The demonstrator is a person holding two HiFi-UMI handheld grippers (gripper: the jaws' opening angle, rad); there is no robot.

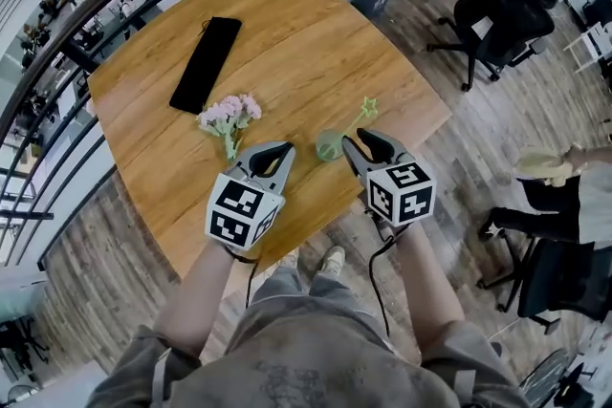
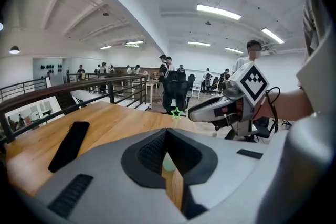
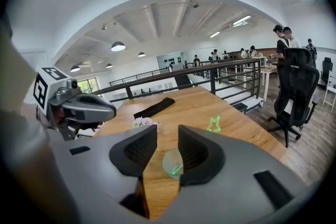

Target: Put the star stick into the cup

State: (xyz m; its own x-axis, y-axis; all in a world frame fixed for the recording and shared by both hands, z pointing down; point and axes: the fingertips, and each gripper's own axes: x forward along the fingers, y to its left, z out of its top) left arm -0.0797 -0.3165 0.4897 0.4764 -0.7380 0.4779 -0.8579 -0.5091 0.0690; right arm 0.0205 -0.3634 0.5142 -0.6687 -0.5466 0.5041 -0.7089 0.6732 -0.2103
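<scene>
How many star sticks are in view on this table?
1. The green star stick leans in the clear cup, right of the pink flowers on the wooden table. No other shows, and none seems hidden.

Star stick (image 1: 368, 107) in cup (image 1: 329, 146), flowers (image 1: 230, 115) left, pouch (image 1: 206, 64) behind, on table (image 1: 306, 33).

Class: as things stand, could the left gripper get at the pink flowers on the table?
Probably yes. The left gripper hovers right beside the pink flowers, bare table between them, and the cup stands on its other side. Its jaws look shut, so they must open first.
</scene>
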